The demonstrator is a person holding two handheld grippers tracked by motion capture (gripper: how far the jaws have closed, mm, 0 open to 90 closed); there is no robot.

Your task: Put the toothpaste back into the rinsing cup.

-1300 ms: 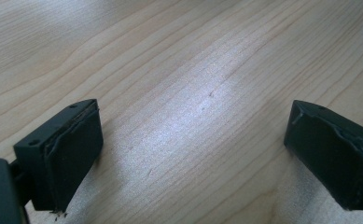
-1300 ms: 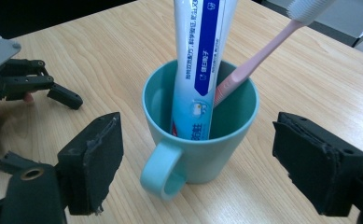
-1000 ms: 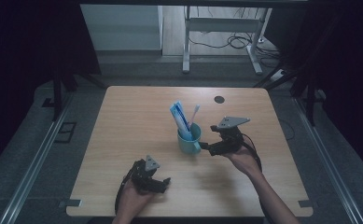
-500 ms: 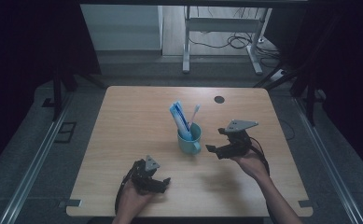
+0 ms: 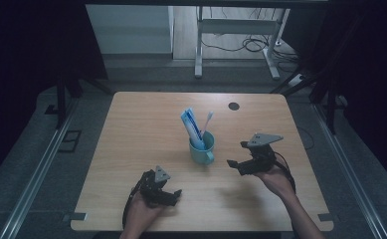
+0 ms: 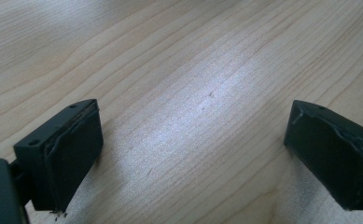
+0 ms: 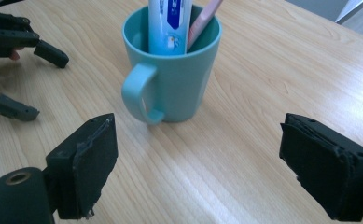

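Now your right gripper (image 5: 238, 162) has drawn back from the teal mug (image 5: 201, 148) toward the table's (image 5: 141, 124) right side; a second ago it sat just beside the cup. Its jaws stand wide apart with nothing between them, the mug's handle facing them in the right gripper view. That reads as a release, or a reset before another approach. Your left gripper (image 5: 170, 195) rests low near the front edge as before, jaws spread over bare wood. Inside the mug, the toothpaste tube (image 5: 191, 127) and pink toothbrush (image 5: 207, 121) stand upright.
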